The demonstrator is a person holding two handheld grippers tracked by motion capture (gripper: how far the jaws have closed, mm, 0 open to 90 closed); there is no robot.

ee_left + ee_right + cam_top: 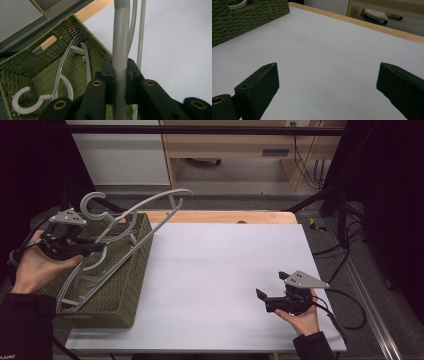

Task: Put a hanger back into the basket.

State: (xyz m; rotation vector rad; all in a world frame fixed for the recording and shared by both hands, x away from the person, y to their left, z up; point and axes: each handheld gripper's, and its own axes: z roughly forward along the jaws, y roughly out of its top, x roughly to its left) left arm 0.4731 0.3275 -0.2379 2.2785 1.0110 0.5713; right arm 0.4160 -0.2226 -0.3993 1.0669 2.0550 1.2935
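The left hand-held gripper (95, 248) clamps a grey hanger (137, 212), raised partly out of the green basket (131, 270) at the worktop's (225, 270) left, transfer unfinished, more hangers (62, 75) remaining inside; right hand-held gripper (272, 285) waits wide, empty.

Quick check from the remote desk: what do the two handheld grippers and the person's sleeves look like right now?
Both the left gripper and right gripper are black, each topped by a grey three-cornered plate and trailing a black cable. Brass-coloured rivets dot the linkages behind the flat black jaws. The sleeves are black.
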